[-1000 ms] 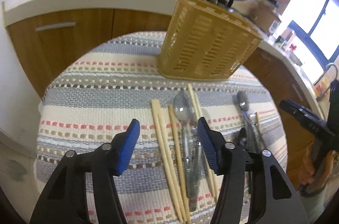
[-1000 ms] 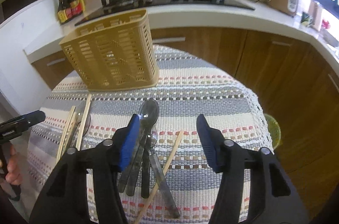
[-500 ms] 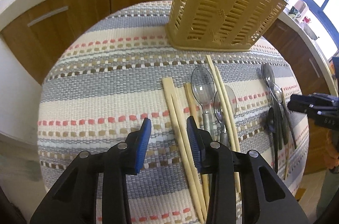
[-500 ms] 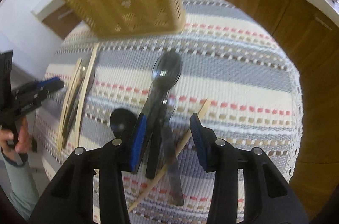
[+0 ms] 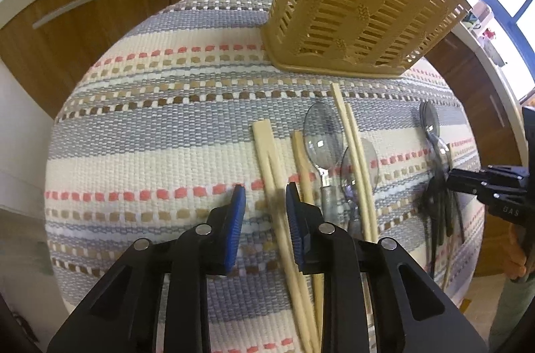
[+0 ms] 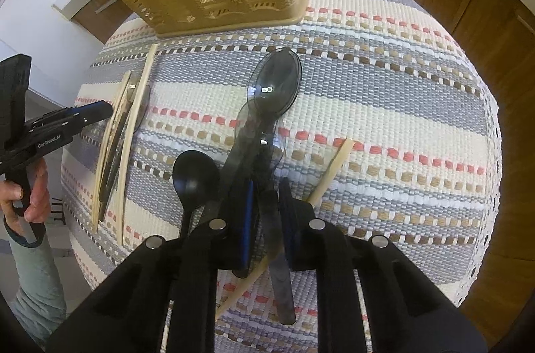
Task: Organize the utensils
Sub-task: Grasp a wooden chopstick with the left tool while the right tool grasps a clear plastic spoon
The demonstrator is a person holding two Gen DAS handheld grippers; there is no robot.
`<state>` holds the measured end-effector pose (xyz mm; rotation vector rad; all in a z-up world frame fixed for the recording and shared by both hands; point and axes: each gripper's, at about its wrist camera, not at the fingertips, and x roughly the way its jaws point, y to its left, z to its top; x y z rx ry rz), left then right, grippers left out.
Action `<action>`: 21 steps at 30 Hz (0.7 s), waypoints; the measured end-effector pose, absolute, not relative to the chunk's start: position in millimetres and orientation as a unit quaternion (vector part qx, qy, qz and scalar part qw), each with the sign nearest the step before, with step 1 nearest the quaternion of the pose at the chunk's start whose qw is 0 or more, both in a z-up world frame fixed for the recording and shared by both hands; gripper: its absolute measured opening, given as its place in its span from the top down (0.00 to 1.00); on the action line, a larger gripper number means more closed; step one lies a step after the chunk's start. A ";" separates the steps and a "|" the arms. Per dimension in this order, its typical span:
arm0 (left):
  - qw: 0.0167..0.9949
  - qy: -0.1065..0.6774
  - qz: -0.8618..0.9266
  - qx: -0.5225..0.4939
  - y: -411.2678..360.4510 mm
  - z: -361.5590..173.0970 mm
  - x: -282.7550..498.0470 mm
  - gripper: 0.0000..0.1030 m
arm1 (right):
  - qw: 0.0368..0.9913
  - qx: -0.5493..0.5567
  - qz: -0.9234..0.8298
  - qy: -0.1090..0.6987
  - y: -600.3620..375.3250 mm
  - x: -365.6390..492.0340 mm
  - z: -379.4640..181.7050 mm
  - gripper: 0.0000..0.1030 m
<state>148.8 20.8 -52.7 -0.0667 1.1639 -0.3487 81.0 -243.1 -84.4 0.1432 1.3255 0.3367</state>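
Left wrist view, table: round top under a striped woven cloth (image 5: 150,125), utensils strewn on it.
Basket: the tan slotted basket (image 5: 361,12) stands at the far edge, nothing visible in it yet.
Left gripper (image 5: 264,219): a second ago wide apart and higher; now low, jaws narrowed around a pair of pale chopsticks (image 5: 271,172), not yet pinching.
Right gripper (image 6: 265,219): likewise dropped, jaws nearly closed on a smoky spoon handle (image 6: 274,232); whether they grip firmly I cannot tell.
Meaning: both hands look committed to a first pick; sorting into the basket remains ahead.
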 end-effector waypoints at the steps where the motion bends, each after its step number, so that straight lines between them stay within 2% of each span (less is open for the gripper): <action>1: 0.821 0.546 -0.162 -0.032 19.4 -52.8 150.8 0.77 | 0.774 0.066 0.155 0.611 -243.5 80.5 -82.6 0.90; 6: 0.826 0.544 -0.149 -0.010 10.5 -55.1 154.5 0.77 | 0.779 0.060 0.159 0.603 -250.2 76.2 -74.3 0.93; 11: 0.834 0.534 -0.122 0.059 -17.5 -57.9 151.8 0.75 | 0.788 0.051 0.164 0.591 -244.4 69.0 -68.0 0.95; 13: 0.837 0.530 -0.115 0.081 -24.9 -58.7 150.7 0.77 | 0.792 0.051 0.165 0.586 -241.3 66.0 -65.9 0.96; 15: 0.841 0.522 -0.109 0.095 -30.1 -59.2 148.6 0.86 | 0.795 0.052 0.166 0.581 -243.8 62.4 -63.6 0.96; 21: 0.844 0.515 -0.119 0.091 -30.2 -59.3 147.7 0.87 | 0.822 0.048 0.136 0.550 -260.3 55.6 -47.1 0.93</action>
